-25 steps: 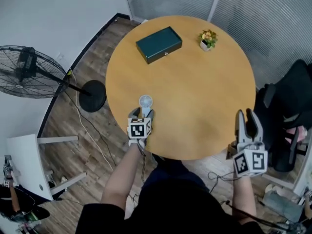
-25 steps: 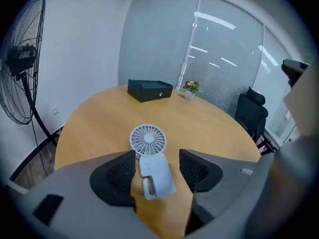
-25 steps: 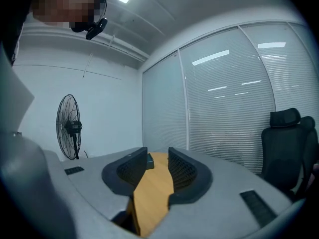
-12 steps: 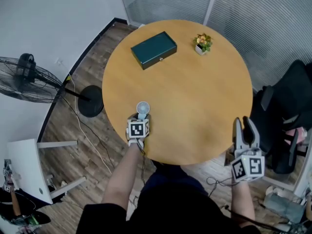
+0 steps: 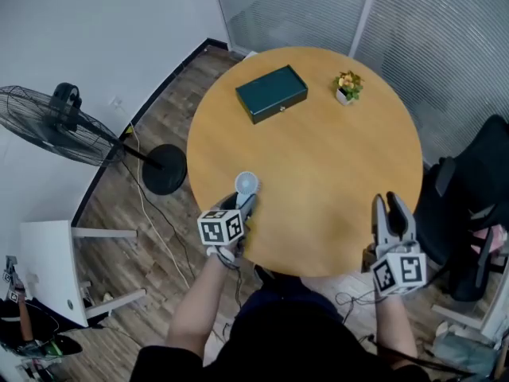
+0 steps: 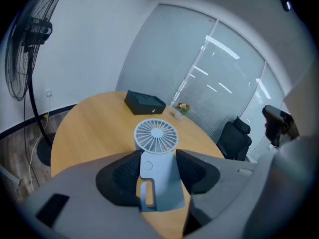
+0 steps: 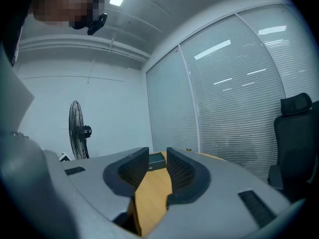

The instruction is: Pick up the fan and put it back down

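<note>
Left gripper view: fan [image 6: 156,136] seemingly snug in left gripper [image 6: 158,156]

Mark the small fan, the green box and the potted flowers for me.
small fan [image 6: 158,164]: left gripper view, middle of its handle.
green box [image 5: 271,93]: head view, centre of lid.
potted flowers [image 5: 347,86]: head view, the blooms.

The person wears a dark top [image 5: 294,333]. The grey plastic left gripper [image 5: 243,200] and grey plastic right gripper [image 5: 392,203] each have black bumpy pads [image 6: 124,172] and a white cube with black square marks [image 5: 221,227]. The right gripper's jaws are closing on nothing.
</note>
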